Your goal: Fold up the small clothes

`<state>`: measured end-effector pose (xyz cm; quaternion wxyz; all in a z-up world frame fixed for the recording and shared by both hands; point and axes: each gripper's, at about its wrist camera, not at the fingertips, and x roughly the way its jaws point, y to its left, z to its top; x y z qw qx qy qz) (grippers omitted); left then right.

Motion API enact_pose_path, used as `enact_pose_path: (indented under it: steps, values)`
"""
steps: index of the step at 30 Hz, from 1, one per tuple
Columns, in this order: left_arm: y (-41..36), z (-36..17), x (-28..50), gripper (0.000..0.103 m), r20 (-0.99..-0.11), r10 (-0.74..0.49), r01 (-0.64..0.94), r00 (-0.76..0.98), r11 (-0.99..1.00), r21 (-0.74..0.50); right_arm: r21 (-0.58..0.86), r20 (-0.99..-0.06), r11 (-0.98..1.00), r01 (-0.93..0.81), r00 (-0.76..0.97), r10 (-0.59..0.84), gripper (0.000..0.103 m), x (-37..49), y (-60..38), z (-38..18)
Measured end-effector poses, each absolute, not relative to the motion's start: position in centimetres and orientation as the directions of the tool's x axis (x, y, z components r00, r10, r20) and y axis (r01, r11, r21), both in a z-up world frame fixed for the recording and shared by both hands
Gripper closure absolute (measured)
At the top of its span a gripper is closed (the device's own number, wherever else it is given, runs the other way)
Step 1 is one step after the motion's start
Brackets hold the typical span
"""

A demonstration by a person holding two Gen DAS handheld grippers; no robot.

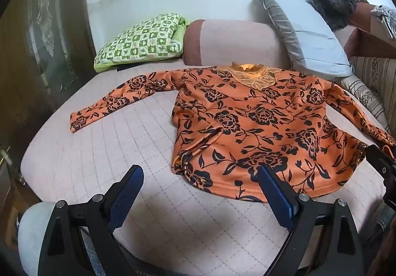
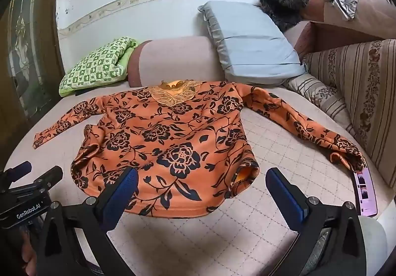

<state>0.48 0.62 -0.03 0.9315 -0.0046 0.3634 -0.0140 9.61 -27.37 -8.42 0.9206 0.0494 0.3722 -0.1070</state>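
My left hand-held gripper [image 1: 200, 178]: black frame, blue textured pads, silver screws.
My right hand-held gripper [image 2: 201, 181]: same build.
Marking, lower left: "GenRobot.AI".

Shot from both wrists, angled down, close over the bed [image 1: 74, 152]; shared: orange floral top [image 1: 247, 122] [image 2: 168, 142], pillows.

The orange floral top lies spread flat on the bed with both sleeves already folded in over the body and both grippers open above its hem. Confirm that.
Not quite: the orange floral top lies flat, but both sleeves stretch outward, unfolded, as the right wrist view shows. The left gripper and right gripper are open near its hem.
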Motion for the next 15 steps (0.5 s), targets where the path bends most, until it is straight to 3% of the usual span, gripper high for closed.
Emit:
enact_pose_path:
  steps: [5,15]
  values:
    - [-0.2,0.2,-0.4,0.009,-0.636,0.037,0.007,0.771,0.998,0.067,0.044,-0.703,0.973,0.227,0.699,-0.132,0.000,9.8,-27.6,-9.1]
    - [-1.4,-1.1,1.3,0.009,-0.671,0.051,0.004,0.740,0.997,0.079,-0.001,-0.735,0.970,0.242,0.658,-0.165,0.000,11.0,-27.3,-10.0]
